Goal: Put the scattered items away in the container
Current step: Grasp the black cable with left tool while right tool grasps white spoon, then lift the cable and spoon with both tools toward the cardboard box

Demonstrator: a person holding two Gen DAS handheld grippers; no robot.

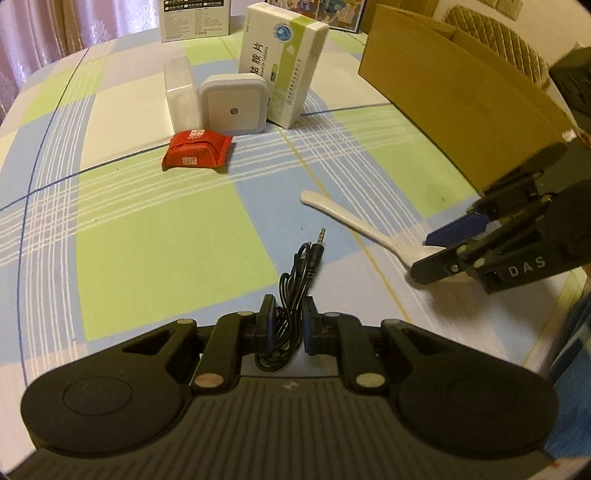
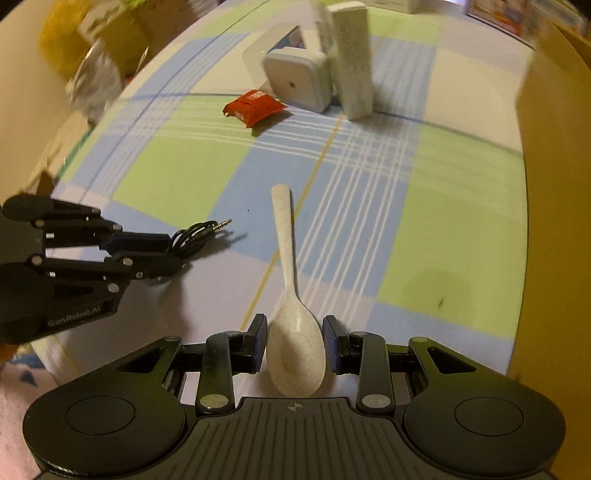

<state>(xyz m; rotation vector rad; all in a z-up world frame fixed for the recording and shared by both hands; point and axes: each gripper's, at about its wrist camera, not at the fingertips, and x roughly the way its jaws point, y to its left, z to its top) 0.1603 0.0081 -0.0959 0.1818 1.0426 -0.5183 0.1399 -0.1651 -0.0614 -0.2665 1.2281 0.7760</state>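
Note:
My left gripper [image 1: 288, 325] is closed around a coiled black audio cable [image 1: 295, 280], whose plug points forward; it also shows in the right wrist view [image 2: 195, 236]. My right gripper [image 2: 294, 343] has its jaws on either side of the bowl of a white spoon [image 2: 295, 347] that lies on the checked tablecloth [image 2: 184, 173]; the left pad touches the bowl and a small gap shows at the right pad. The spoon's handle [image 1: 347, 218] points away. A cardboard box [image 1: 461, 107] stands at the right.
On the cloth farther back lie a red packet [image 1: 197, 149], a white square night light [image 1: 234, 103], a clear plastic case [image 1: 181, 94] and a white-green medicine box [image 1: 284, 62]. More boxes [image 1: 195, 18] stand at the table's far edge.

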